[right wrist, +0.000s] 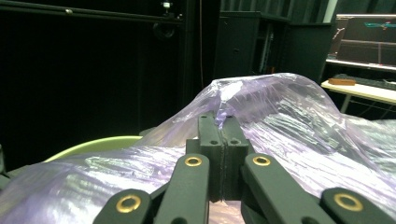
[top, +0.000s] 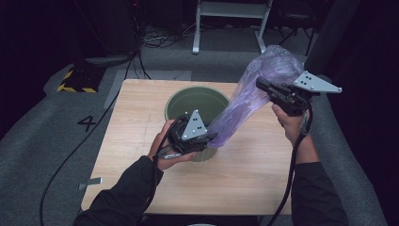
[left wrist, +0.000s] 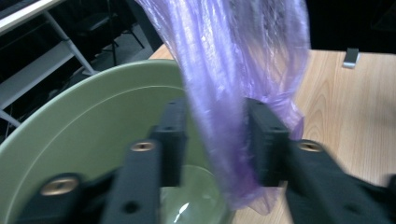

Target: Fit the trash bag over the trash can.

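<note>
In the high view, the purple plastic bag (top: 256, 92) stretches from the green bin (top: 190, 101) at table centre toward two o'clock, where the right gripper (top: 263, 85) holds its upper end. In the left gripper view, the left gripper (left wrist: 215, 140) has its jaws partly open with the bag hanging between them, above the bin's rim. In the right gripper view, the jaws are pressed together on a pinch of the bag.

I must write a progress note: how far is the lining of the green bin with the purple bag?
Done: right gripper is shut on the thin purple plastic bag, lifted beside the round green plastic bin. In hand: left gripper has the bag's lower end between its jaws, not yet pinched. Left: opening the bag and fitting it inside the bin.
</note>
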Demonstrator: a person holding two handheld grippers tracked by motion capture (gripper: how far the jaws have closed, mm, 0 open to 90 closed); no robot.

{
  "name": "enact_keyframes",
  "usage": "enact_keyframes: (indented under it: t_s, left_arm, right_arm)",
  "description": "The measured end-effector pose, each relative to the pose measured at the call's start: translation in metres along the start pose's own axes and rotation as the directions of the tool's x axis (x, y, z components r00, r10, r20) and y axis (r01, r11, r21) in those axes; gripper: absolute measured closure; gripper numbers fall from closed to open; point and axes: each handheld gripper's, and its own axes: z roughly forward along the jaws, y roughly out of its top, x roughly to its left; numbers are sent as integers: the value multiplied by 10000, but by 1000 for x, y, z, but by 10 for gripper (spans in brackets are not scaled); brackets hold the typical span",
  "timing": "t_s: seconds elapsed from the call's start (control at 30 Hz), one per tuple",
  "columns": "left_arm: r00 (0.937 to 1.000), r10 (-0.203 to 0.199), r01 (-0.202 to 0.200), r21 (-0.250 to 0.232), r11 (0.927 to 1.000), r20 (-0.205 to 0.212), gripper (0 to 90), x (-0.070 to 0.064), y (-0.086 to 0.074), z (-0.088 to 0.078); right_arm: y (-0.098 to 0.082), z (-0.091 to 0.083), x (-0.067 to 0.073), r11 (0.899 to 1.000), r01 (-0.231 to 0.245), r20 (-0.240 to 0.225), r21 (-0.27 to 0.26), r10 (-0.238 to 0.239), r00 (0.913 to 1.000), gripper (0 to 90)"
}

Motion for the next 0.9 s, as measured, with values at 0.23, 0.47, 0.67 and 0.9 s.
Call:
enact_keyframes:
  t_s: [0.23, 0.47, 0.67, 0.9]
  left_arm:
    - [9966, 54, -55, -6, 10000, -828, 820, 18, -2, -5]
    - [9786, 96, -130, -149, 9998, -2055, 874, 34, -1, -13]
    - [9670, -289, 294, -18, 9996, -2532, 826, 50, -11, -12]
    - [9740, -1077, 1132, 163, 9934, -1991, 591, 63, -33, -10]
  right_arm:
    - [3, 0, 6, 9997, 220, -197, -113, -222, 9996, 900]
    - [9, 2, 14, 9988, 454, -407, -189, -461, 9981, 900]
    - [2, 9, 26, 9981, 603, -691, -102, -608, 9958, 900]
    - [-23, 24, 45, 9952, 894, -743, 389, -863, 9935, 900]
